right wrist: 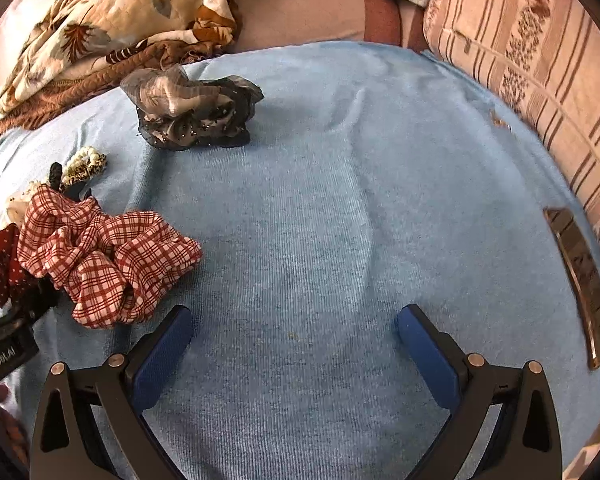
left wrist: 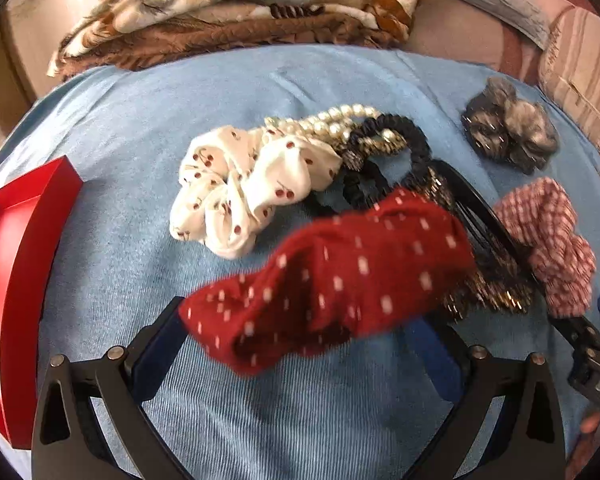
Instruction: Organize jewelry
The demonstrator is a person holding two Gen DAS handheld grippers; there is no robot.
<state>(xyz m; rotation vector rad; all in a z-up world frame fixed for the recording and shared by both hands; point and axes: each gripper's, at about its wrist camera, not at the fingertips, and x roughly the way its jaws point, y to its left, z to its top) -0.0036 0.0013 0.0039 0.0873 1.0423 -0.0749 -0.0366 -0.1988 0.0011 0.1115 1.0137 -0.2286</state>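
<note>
Red cloth with white dots fills the left view; this red scrunchie (left wrist: pixel 328 280) lies across the left tongs (left wrist: pixel 300 340), over both blue fingers (left wrist: pixel 156 360); the fingers are spread wide, so it looks draped there, not pinched, though the picture is blurred and that cannot be told for sure; a red box (left wrist: pixel 16 280) is seen at the left edge on the blue towel (left wrist: pixel 140 140). Behind the scrunchie, a pile is seen: a white cherry scrunchie (left wrist: pixel 240 192), a pearl band (left wrist: pixel 332 122), black hair ties (left wrist: pixel 400 140); a checked scrunchie (right wrist: pixel 108 260) lies just beside the pile, and a grey scrunchie (right wrist: pixel 192 116) sits well apart. The right tongs (right wrist: pixel 296 340) are held wide with nothing in them, over bare towel. The step looks like sorting one piece out; next, the red scrunchie probably needs to be carried left and dropped into the box.
</note>
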